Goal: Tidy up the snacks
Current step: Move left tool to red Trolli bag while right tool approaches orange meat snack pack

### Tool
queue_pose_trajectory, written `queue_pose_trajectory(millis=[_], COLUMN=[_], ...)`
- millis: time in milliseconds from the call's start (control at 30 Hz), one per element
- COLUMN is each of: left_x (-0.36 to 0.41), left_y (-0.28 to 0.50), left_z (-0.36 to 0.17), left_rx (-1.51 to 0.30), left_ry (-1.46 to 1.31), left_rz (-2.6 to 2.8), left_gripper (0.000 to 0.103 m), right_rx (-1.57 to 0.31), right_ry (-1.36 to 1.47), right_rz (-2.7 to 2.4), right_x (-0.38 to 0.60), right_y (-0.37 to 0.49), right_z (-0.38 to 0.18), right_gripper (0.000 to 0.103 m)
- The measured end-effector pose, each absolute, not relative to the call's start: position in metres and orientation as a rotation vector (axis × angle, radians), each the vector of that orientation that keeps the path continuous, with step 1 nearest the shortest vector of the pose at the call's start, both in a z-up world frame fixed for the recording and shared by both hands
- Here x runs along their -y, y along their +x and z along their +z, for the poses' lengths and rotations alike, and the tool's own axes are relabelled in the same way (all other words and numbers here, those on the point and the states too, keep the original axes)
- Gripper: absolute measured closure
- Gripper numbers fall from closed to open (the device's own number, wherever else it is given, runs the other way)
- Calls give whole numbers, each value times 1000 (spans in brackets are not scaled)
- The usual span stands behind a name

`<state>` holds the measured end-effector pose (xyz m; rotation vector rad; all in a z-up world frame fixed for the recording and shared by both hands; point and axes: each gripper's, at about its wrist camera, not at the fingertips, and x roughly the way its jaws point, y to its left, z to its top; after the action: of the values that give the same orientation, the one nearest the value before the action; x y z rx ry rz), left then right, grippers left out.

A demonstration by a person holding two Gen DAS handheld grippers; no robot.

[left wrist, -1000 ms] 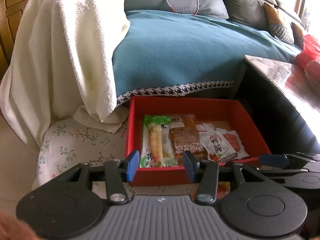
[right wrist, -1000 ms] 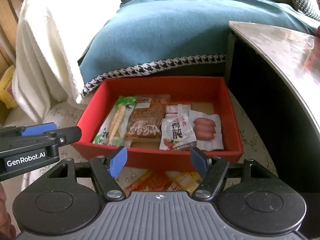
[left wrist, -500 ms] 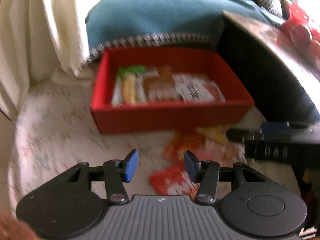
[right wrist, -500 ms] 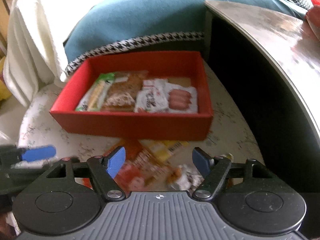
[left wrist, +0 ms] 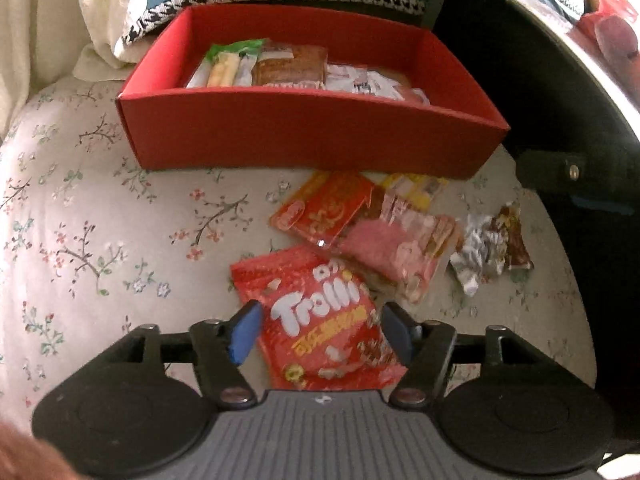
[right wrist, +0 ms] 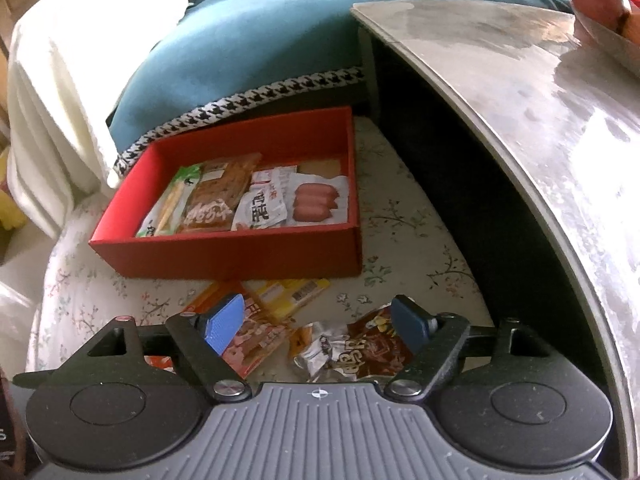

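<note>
Both tongs are wide open and hold nothing. The left gripper hangs low in its frame over a red Trolli bag on the flowery cushion. The right gripper hangs over a brown crinkly packet. More loose snacks lie mid-frame — just past them, the red box already has snacks inside.

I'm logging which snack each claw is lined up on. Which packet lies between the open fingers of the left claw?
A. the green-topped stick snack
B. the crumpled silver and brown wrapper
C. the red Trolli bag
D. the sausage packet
C: in the left wrist view the left claw is open with the red Trolli bag on the floral cushion between its fingers, in front of the red box.
</note>
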<state>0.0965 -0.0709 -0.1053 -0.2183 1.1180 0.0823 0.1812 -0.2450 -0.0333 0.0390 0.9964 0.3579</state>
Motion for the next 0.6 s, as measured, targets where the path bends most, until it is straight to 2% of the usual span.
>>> queue_pose_trajectory(millis=[300, 400, 600], left_x=[64, 59, 43], left_y=[94, 86, 77], left_z=[-117, -114, -114], left_rx=[-1135, -1119, -1155], left_ry=[-176, -172, -195], left_rz=[100, 91, 104], left_gripper=[36, 42, 45], right_rx=[-1025, -1035, -1084], right_ry=[11, -16, -86], right_rz=[359, 376, 432], right_x=[232, 221, 190], right_y=[188, 189, 187], right_z=[-41, -45, -57], right_gripper=[18, 18, 17])
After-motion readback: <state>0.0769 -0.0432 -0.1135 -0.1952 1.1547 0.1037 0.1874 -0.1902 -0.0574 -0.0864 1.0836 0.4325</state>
